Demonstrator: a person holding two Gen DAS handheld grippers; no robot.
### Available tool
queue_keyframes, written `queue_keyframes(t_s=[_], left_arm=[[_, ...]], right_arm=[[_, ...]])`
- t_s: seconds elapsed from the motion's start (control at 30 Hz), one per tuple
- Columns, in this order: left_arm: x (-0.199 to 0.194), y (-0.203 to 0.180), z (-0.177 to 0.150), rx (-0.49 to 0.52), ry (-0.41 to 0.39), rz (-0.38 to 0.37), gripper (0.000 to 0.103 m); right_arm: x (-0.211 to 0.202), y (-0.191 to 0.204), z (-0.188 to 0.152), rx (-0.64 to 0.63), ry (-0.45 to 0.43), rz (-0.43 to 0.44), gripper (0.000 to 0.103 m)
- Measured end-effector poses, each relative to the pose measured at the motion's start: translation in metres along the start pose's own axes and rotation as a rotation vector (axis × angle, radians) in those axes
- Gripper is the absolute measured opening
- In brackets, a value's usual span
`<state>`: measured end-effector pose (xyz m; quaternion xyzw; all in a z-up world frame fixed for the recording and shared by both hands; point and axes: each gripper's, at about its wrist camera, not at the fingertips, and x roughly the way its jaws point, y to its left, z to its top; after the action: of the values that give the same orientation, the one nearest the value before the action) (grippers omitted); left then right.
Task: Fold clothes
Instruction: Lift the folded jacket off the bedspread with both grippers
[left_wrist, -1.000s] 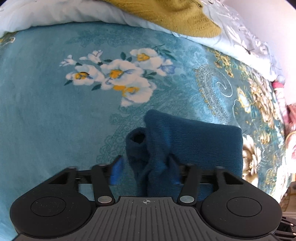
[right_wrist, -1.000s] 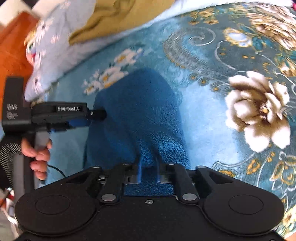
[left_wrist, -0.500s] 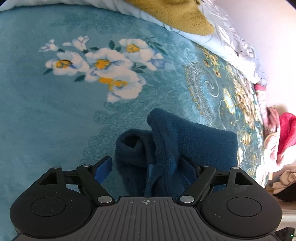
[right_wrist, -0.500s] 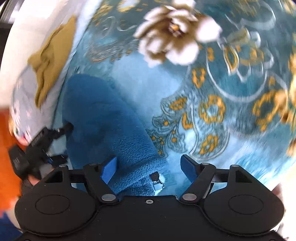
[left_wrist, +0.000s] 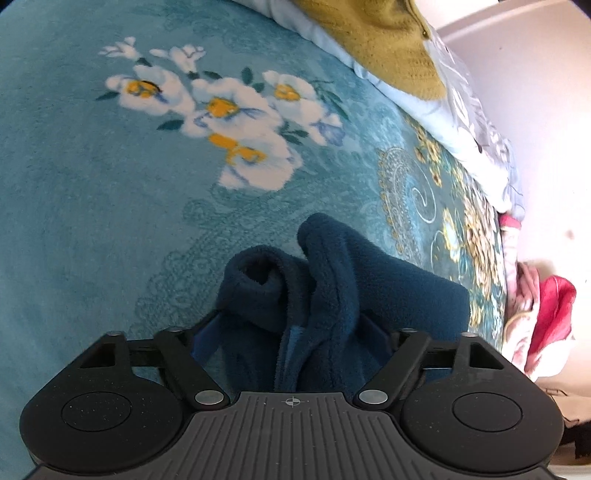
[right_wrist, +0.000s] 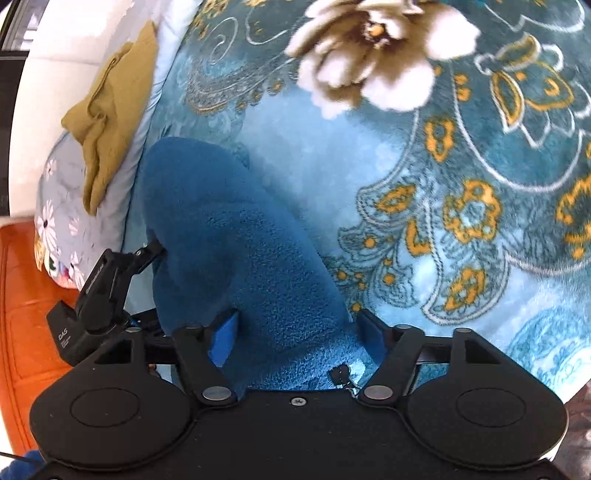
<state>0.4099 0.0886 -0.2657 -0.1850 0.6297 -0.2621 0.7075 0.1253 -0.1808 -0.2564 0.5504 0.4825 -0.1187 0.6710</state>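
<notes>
A dark teal fleece garment (left_wrist: 388, 288) lies folded in a thick bundle on the flowered teal blanket (left_wrist: 92, 192). My left gripper (left_wrist: 291, 332) is open, its fingers spread on either side of the bundle's bunched end. In the right wrist view the same fleece garment (right_wrist: 229, 236) lies between the spread blue pads (right_wrist: 225, 336) of my right gripper (right_wrist: 299, 336), which is open. A small black zipper pull (right_wrist: 341, 374) shows at the garment's near edge. The left gripper (right_wrist: 110, 273) shows at the garment's far side.
A mustard knit garment (left_wrist: 373, 40) lies on a pale flowered quilt (left_wrist: 472, 133) at the far edge of the bed. Pink and red clothes (left_wrist: 539, 317) are heaped at the right by a white wall. An orange floor (right_wrist: 18, 302) shows beside the bed.
Both grippers have opened and let go of the fleece garment, which now rests on the blanket. The right gripper has swung round and moved closer over the garment's end.
</notes>
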Motion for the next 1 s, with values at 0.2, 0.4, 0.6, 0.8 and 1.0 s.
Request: queue_keyframes(t_s=[0.2, 0.4, 0.6, 0.8, 1.0], left_arm=[[-0.009, -0.006, -0.014, -0.044, -0.070, 0.006, 0.042], [-0.016, -0.013, -0.042, -0.175, -0.106, -0.002, 0.035], [-0.013, -0.025, -0.079, -0.273, -0.105, -0.020, 0.034], [-0.027, -0.036, -0.070, -0.239, -0.103, 0.044, 0.043], [-0.067, -0.056, -0.032, 0.036, -0.146, 0.147, 0.075]], right_arm=[[-0.012, 0.017, 0.013, -0.105, 0.039, -0.001, 0.046], [-0.025, 0.031, 0.075, -0.283, 0.115, -0.024, 0.043], [-0.025, 0.048, 0.151, -0.509, 0.228, -0.077, 0.045], [-0.034, 0.025, 0.146, -0.416, 0.157, -0.051, 0.057], [-0.047, -0.001, 0.137, -0.302, 0.063, -0.018, 0.082]])
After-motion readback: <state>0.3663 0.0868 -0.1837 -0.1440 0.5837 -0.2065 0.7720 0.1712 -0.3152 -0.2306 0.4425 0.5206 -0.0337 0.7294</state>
